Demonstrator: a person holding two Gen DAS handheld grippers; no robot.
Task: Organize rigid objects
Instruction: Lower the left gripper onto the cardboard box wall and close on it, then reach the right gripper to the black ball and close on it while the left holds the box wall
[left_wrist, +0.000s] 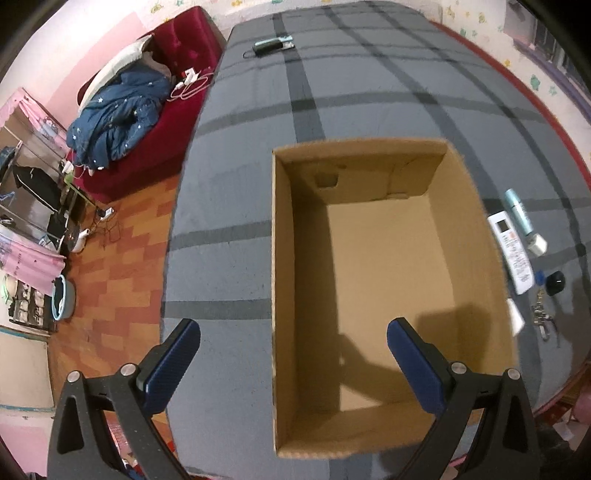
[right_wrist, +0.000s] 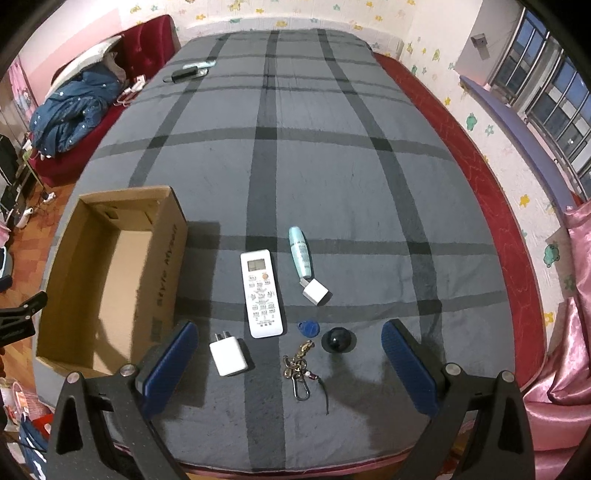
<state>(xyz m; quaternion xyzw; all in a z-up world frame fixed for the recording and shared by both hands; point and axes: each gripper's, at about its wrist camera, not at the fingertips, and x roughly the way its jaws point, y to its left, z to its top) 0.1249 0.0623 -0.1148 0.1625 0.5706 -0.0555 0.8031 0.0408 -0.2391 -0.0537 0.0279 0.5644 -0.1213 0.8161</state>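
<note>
An empty cardboard box (left_wrist: 388, 258) (right_wrist: 88, 295) lies open on the grey plaid bed cover (right_wrist: 314, 166). To its right lie a white remote (right_wrist: 262, 293) (left_wrist: 511, 251), a white charger plug (right_wrist: 228, 352), a pale blue tube (right_wrist: 301, 251) (left_wrist: 519, 210), a small white cube adapter (right_wrist: 316, 291), a blue key fob (right_wrist: 308, 328), a black round object (right_wrist: 336, 339) (left_wrist: 556, 282) and a key ring with carabiner (right_wrist: 299, 369) (left_wrist: 541, 317). My left gripper (left_wrist: 293, 339) is open above the box's near left wall. My right gripper (right_wrist: 290, 341) is open and empty above the small items.
A black pouch with a teal item (right_wrist: 192, 70) (left_wrist: 271, 43) lies at the bed's far left. A red sofa with a blue jacket (left_wrist: 118, 114) stands left of the bed. The floor (left_wrist: 118, 266) to the left holds cables and a basin. A windowed wall (right_wrist: 546, 96) is right.
</note>
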